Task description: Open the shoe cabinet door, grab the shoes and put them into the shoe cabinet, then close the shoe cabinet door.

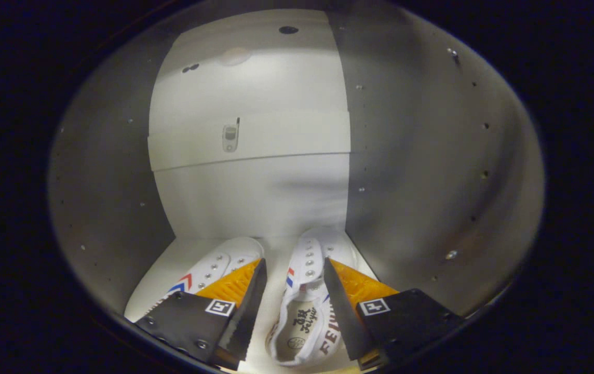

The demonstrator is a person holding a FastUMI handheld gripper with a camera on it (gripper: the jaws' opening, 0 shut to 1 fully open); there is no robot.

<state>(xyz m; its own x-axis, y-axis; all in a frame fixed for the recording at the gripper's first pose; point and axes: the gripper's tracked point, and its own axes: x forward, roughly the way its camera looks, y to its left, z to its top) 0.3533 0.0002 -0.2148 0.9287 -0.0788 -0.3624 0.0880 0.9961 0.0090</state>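
Inside the shoe cabinet (255, 197), the gripper (295, 270) has its jaws spread, pinching nothing. One white sneaker (305, 306) lies on the cabinet floor between the jaws, its opening nearest, toe pointing to the back wall. The second sneaker (208, 270) lies just beside it, partly under the left jaw.

hand-held gripper (294, 267), square markers, screws, toothed fingers

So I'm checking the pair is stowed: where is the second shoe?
In the gripper view, the second shoe lies on the cabinet floor, behind the left finger, beside the shoe between the open fingers.
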